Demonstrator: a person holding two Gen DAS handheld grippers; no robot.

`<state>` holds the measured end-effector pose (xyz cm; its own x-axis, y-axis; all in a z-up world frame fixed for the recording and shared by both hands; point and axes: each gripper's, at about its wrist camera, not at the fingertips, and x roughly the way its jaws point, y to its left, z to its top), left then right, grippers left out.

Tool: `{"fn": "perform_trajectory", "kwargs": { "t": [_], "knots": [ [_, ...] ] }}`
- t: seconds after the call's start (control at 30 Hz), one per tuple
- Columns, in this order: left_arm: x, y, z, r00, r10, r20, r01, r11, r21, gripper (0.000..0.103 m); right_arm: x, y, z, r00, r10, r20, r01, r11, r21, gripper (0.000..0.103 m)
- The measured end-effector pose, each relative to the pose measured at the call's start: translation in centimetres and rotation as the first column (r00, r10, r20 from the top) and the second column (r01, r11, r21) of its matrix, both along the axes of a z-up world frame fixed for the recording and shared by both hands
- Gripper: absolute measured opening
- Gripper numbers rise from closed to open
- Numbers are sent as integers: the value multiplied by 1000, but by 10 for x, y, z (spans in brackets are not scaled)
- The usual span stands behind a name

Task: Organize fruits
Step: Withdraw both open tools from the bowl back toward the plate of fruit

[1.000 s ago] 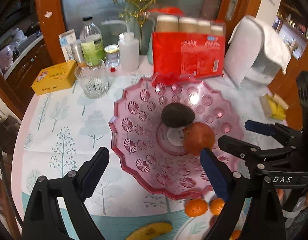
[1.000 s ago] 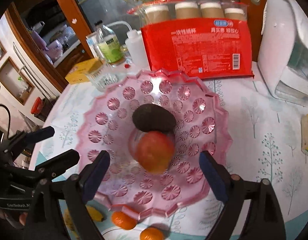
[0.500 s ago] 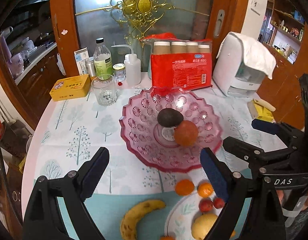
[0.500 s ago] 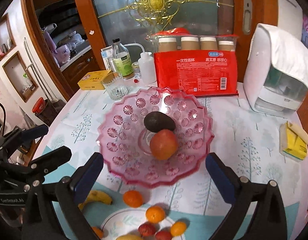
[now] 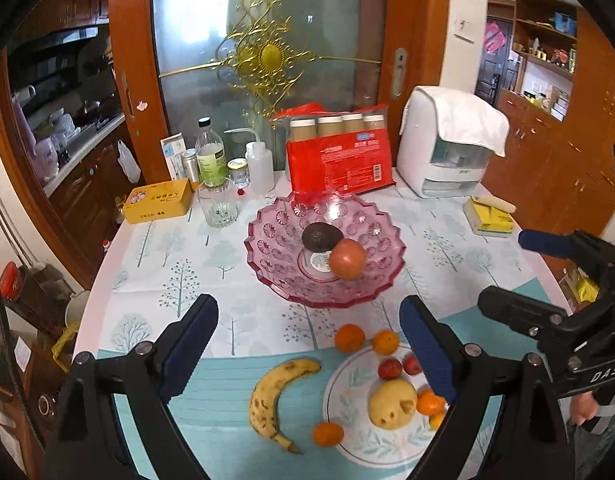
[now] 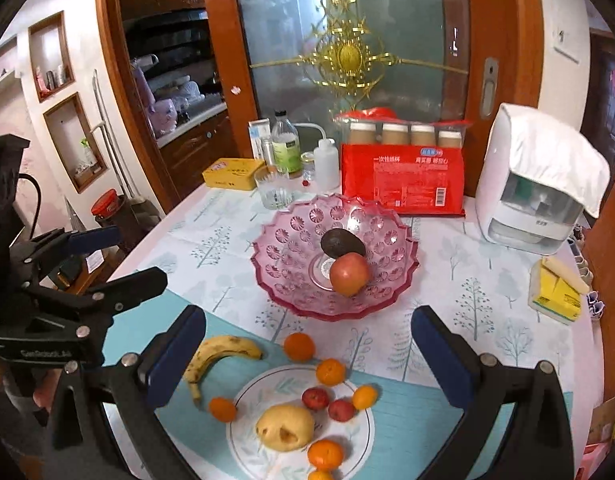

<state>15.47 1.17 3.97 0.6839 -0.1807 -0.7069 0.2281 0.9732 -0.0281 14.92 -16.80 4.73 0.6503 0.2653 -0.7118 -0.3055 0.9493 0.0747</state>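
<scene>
Both tools have pulled back from the pink bowl (image 5: 267, 240). Left view: my left tool (image 5: 307, 344) spread, empty; avocado (image 5: 321, 237) and apple (image 5: 347, 259) touching in the bowl. Right view: right tool (image 6: 307, 344) spread over the plate (image 6: 247, 452); banana (image 6: 219, 354) beside it on the table (image 6: 487, 320).

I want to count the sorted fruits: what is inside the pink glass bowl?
Inside the pink glass bowl lie a dark avocado and a red apple, touching. A round label shows under the glass; the apple covers part of it.
</scene>
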Motion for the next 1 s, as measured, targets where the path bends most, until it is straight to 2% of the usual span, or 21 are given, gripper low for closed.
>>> {"fn": "perform_trajectory", "kwargs": {
  "t": [0.17,0.3,0.5,0.63,0.87,1.0],
  "knots": [
    [-24,-7,9,1000,-6,-3,6,1000,-1,93,-31,-10,19,998,-38,55,38,999,2,103],
    [-40,-10,11,1000,-4,-5,4,1000,-5,95,-56,-20,27,993,-73,92,76,996,-36,103],
    [-59,-10,2,1000,7,-9,-7,1000,-4,95,-85,-26,18,994,-65,86,73,992,-99,103],
    [-72,-9,-17,998,46,-36,-46,999,22,95,-100,-28,-5,996,-52,67,59,992,-111,103],
    [-80,-3,-81,986,93,-142,-84,994,66,95,-113,-20,-71,997,-72,4,71,976,-206,102],
    [-78,0,-118,974,108,-199,-97,993,65,95,-117,-16,-109,996,-73,-48,59,967,-247,96]
  ]
}}
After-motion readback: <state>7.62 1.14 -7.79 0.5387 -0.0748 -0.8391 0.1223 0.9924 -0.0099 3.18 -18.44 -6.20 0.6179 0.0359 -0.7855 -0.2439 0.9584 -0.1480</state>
